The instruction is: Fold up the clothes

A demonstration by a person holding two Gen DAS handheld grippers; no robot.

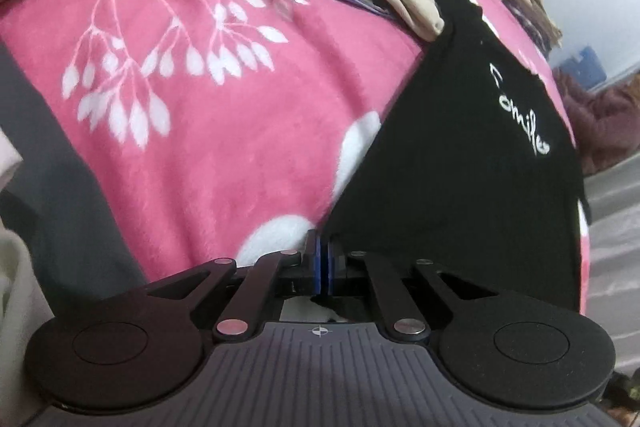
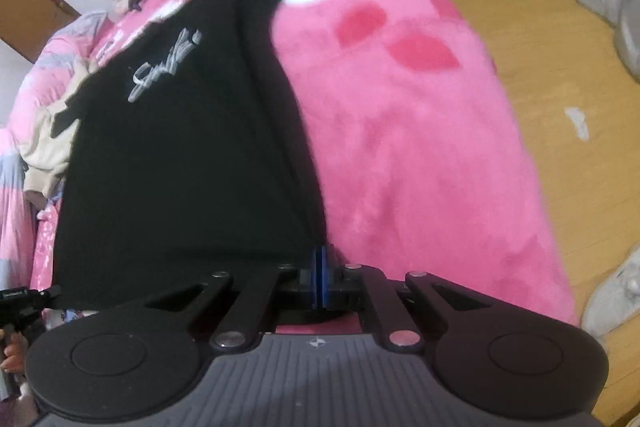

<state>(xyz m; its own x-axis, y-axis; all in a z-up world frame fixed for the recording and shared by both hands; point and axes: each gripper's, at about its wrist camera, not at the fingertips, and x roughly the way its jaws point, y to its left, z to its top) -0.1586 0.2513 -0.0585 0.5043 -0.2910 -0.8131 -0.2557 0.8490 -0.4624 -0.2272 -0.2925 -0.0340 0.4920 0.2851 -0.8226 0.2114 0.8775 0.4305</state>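
black shirt (image 1: 460,155) on pink blanket (image 1: 200,107), corners clamped — both jaws together

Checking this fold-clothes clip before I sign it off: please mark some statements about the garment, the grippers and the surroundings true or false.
1. The black garment carries white script lettering. True.
2. The left gripper is wide open. False: its fingers are shut at the garment's corner.
3. The garment lies on a pink blanket. True.
4. The right gripper holds a beige garment. False: it is shut at the black garment's edge.
5. The floor is carpeted grey. False: it is light wood.
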